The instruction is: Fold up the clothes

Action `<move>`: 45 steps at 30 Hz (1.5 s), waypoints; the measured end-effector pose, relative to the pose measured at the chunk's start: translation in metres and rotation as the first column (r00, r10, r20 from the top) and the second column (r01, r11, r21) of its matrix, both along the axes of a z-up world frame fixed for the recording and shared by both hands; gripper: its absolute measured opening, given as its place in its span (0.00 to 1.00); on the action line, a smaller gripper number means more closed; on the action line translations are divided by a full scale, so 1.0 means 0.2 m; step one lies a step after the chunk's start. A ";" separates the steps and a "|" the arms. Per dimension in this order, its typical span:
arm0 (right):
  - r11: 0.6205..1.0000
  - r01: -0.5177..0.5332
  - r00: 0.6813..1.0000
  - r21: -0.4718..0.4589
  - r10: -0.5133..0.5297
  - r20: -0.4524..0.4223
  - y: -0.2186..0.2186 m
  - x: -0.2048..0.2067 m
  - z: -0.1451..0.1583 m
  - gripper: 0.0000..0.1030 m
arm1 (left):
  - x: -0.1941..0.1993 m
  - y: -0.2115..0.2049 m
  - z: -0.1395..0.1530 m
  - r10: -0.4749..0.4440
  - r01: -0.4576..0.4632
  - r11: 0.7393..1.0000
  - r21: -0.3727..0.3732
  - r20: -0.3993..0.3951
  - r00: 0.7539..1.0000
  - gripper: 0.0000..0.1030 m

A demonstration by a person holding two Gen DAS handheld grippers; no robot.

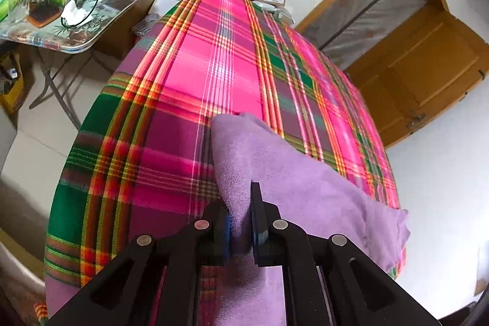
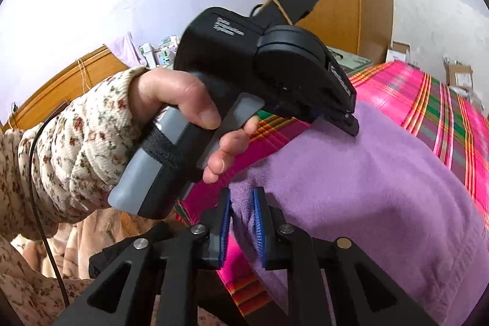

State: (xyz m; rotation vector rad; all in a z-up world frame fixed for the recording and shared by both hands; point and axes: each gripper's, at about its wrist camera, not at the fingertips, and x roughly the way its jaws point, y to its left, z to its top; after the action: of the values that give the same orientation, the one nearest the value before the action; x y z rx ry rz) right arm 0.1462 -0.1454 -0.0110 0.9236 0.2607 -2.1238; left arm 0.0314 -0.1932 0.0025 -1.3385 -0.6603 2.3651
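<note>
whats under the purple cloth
The plaid bedspread lies under the purple cloth, showing all around it. Anything else beneath is covered.

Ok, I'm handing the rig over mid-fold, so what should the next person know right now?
Left tongs: shut on one edge of the purple fleece garment.
Right tongs: shut on another edge of it.
The garment lies draped on the plaid bedcover, with both gripped edges raised.
Done: both edges gripped.
Left: lay the fold down, release, make any further folds.
</note>
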 end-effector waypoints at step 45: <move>0.414 0.907 0.422 0.082 -0.891 -0.167 1.90 0.31 -0.10 0.28 | 0.26 1.00 0.16 -0.282 0.271 0.955 -0.122 -0.089 0.955 0.23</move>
State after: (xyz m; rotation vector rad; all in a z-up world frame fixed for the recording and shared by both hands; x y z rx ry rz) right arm 0.2079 0.2355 -0.0313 1.2259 -0.0791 -3.2188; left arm 0.0835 0.0064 0.0350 -1.2466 -0.2942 2.2498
